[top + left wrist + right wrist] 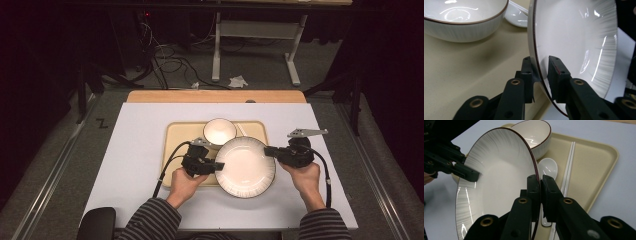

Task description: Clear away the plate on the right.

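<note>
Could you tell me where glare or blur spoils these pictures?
High view: the plate is washed out white and the room behind is dark. Left gripper view: the bowl is soft, with bright streaks on the plate. Right gripper view: the near claw is blurred.

A beige tray [175,135] lies on the white-covered bench [140,145], carrying a white bowl [219,131] with a dark rim, a white spoon [547,168] just beside it and pale chopsticks [569,167] alongside.
</note>
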The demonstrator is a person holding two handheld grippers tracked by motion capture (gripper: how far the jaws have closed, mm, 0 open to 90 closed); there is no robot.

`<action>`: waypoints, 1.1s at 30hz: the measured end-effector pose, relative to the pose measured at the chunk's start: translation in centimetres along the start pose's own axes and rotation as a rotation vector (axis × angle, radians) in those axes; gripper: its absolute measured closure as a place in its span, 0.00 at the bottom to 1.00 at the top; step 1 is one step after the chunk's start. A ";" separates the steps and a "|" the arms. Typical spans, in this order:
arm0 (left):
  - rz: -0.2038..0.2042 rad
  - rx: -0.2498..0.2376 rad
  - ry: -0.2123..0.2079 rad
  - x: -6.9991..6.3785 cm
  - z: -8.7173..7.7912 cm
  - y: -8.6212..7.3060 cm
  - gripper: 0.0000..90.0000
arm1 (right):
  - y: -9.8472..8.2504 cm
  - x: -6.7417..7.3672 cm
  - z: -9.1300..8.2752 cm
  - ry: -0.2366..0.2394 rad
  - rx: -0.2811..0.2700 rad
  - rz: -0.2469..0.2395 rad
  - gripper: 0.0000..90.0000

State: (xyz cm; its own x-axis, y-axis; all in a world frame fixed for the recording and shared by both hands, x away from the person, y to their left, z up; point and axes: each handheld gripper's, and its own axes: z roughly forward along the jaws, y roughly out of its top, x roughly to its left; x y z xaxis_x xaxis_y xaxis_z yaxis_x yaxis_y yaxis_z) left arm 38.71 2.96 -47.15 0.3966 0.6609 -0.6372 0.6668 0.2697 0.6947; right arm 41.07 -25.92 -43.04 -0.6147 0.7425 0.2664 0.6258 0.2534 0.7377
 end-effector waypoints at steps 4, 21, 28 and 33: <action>-0.014 0.028 -0.022 0.1 0.1 0.0 0.89 | 0.3 0.4 0.4 0.014 0.001 -0.017 0.97; -0.091 -0.033 0.003 0.7 -1.6 2.5 0.94 | 1.6 1.9 1.5 0.014 -0.006 -0.101 0.80; -0.027 -0.166 0.026 0.4 -3.2 3.4 0.94 | 1.5 2.6 2.2 0.054 -0.007 -0.131 0.59; 0.000 -0.173 0.029 0.5 -4.2 3.8 0.94 | 1.6 3.1 2.5 0.095 -0.021 -0.130 0.56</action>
State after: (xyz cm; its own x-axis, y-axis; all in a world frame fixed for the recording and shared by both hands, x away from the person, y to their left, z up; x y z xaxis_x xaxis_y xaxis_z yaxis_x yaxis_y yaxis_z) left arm 38.78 7.27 -43.46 0.3765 0.6802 -0.6289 0.5472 0.3845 0.7434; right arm 41.39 -21.60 -42.58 -0.7327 0.6424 0.2246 0.5289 0.3298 0.7820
